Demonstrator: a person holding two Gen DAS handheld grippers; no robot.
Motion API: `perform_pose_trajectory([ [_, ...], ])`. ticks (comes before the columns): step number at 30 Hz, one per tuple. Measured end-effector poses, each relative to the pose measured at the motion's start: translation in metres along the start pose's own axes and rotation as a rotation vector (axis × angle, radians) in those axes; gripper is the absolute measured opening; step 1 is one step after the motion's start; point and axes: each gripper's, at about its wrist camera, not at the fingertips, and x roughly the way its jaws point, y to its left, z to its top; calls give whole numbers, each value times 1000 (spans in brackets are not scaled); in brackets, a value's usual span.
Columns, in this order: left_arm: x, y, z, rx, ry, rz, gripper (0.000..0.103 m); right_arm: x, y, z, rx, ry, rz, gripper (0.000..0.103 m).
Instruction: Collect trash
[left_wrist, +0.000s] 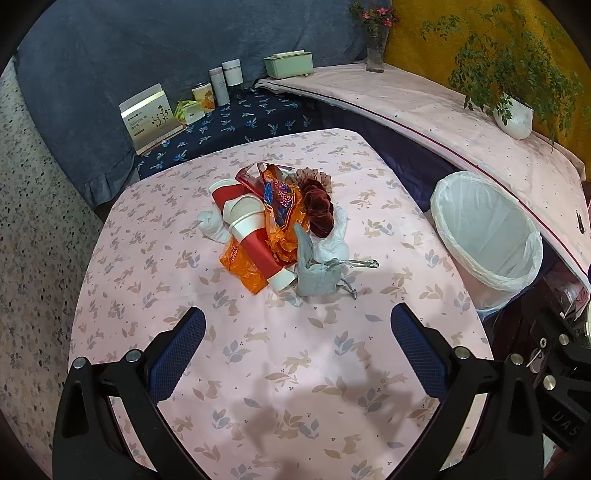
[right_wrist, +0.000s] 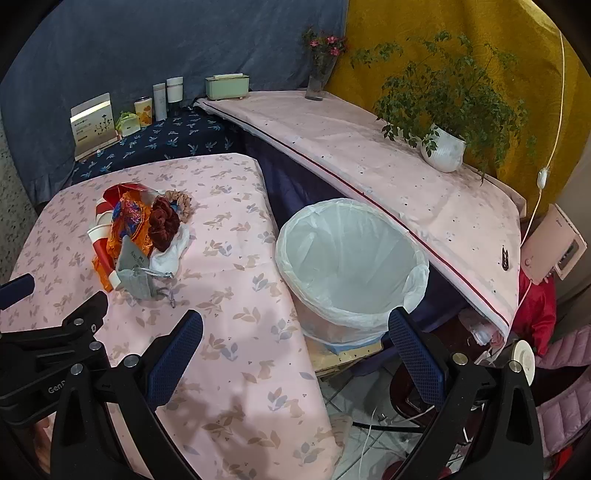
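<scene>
1. Trash pile (left_wrist: 275, 225), frame centre: cups, wrappers and mask all lie on the table (left_wrist: 258, 369).
2. Bin (right_wrist: 351, 266), centre frame, holds nothing; collecting has not begun.
3. My left gripper (left_wrist: 297, 332) and right gripper (right_wrist: 295, 334): fingers spread, grasping nothing.

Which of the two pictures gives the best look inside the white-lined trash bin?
The right wrist view: the trash bin sits near centre, its whole rim and liner interior visible. The left wrist view shows the same bin off to the right edge, more distorted.

Glossy orange plastic wrapper (left_wrist: 275, 221) lies on matt printed cloth tablecloth (left_wrist: 258, 369).
</scene>
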Motion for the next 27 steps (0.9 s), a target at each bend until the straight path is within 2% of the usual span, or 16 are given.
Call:
perform_pose_trajectory([
  [27, 7, 0, -1, -9, -2, 20, 96, 6, -1, 2, 16, -9, 10, 96],
])
